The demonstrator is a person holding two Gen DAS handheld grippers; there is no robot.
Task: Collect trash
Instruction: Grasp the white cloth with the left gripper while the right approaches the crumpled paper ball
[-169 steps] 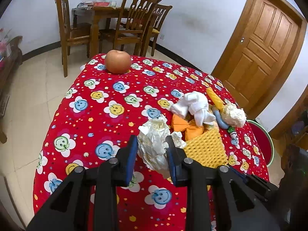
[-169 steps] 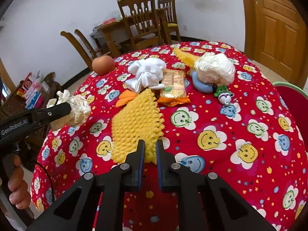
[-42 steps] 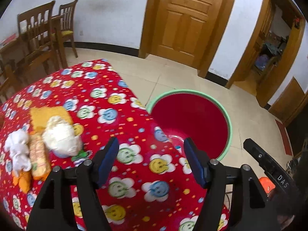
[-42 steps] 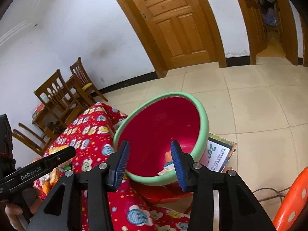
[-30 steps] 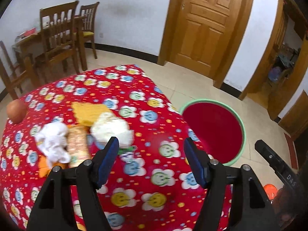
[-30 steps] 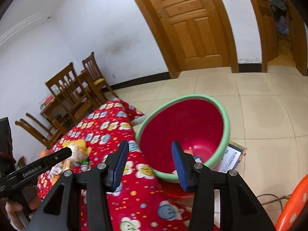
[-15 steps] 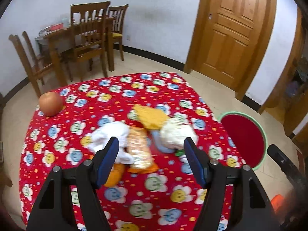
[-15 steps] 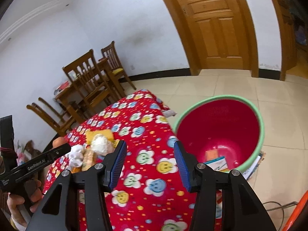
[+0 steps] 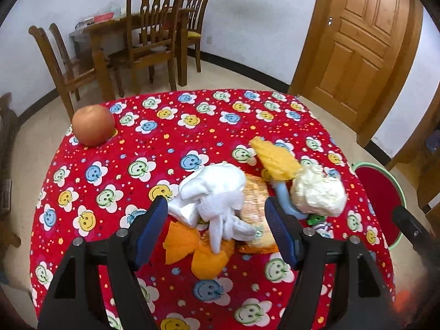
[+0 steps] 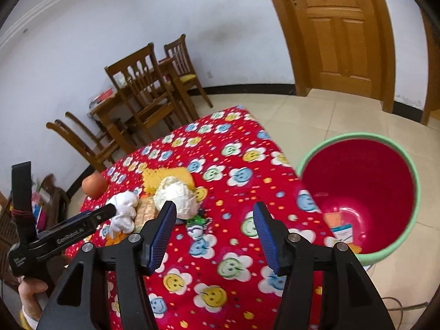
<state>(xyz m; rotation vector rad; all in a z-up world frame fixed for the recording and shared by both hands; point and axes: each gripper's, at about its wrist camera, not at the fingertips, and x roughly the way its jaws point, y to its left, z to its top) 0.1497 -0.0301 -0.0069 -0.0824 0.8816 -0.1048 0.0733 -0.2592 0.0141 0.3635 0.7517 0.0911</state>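
On the red smiley tablecloth (image 9: 170, 126) lies a heap of trash: a white crumpled cloth (image 9: 214, 192), an orange snack wrapper (image 9: 255, 206), orange paper (image 9: 198, 253), a yellow foam net (image 9: 275, 159) and a white paper ball (image 9: 316, 192). My left gripper (image 9: 217, 231) is open and empty, just above and in front of the white cloth. My right gripper (image 10: 214, 233) is open and empty over the table, to the right of the paper ball (image 10: 176, 195). The red bin with a green rim (image 10: 360, 187) stands on the floor off the table's right edge.
An apple (image 9: 93, 125) sits at the table's far left corner. A small green and white toy (image 10: 196, 225) lies by the paper ball. Wooden chairs and a table (image 9: 137, 41) stand behind. A wooden door (image 9: 357, 49) is at the back right. The bin holds some paper (image 10: 341, 228).
Both grippers dropped their trash in the bin and swung back from it to the table. The left gripper has come close over the white cloth. Both stay open.
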